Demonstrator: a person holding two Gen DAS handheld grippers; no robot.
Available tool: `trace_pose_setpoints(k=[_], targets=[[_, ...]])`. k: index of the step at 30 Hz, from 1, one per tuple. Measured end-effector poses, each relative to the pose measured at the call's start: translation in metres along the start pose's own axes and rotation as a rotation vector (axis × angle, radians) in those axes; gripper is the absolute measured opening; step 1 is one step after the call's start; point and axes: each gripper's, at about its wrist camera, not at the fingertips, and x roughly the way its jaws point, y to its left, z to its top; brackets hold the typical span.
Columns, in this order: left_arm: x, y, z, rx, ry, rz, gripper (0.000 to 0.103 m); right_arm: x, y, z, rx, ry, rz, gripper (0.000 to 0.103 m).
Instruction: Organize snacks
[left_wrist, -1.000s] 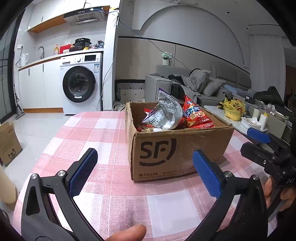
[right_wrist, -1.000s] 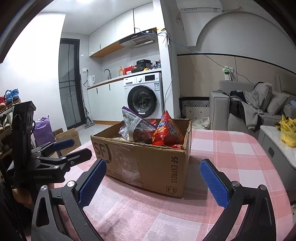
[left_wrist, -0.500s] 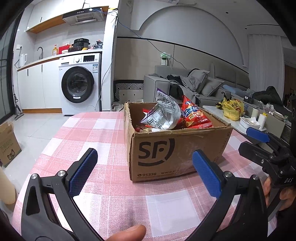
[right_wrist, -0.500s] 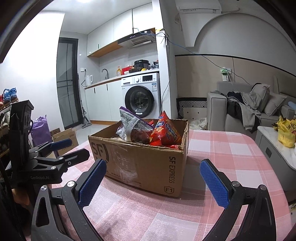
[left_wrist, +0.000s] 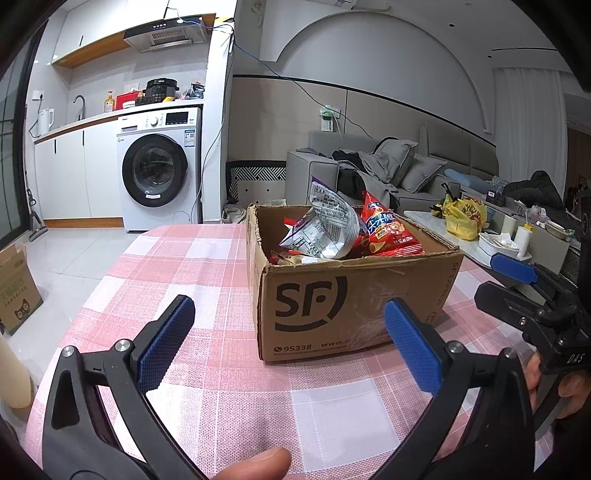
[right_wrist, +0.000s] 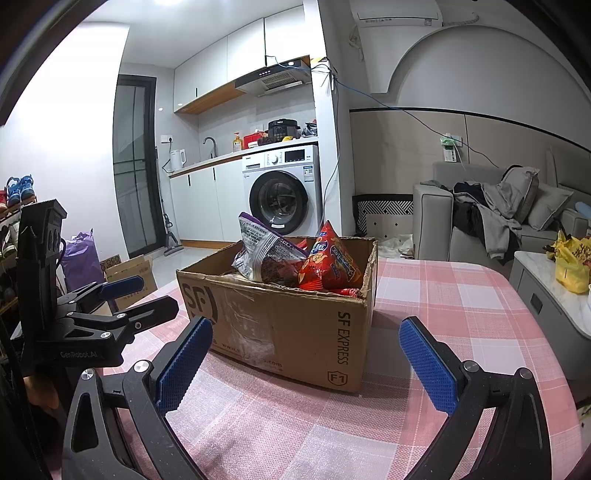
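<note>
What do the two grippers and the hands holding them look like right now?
Both the left gripper and the right gripper have black angular frames with silver screws and blue textured pads. The left's body reads "GenRobot.AI" in the right wrist view; the right's shows "DAS" in the left wrist view. Only bare fingers show on the right hand; no cables or sleeves visible.

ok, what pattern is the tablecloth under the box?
Pink and white checks. The tablecloth shows best in the left wrist view, around the cardboard box.

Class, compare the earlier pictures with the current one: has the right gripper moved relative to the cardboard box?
Yes, slightly. In the right wrist view the cardboard box sits a little further left and lower against the washing machine, so the open right gripper has shifted, probably rightward.
</note>
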Motion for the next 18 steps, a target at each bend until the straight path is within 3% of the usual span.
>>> trace_pose_setpoints(k=[18], targets=[[-0.0007,-0.0011,-0.0021,0.005,-0.006,-0.002,0.102,0.0000,-0.0001,0.0001,0.000,0.000,0.000,0.103]])
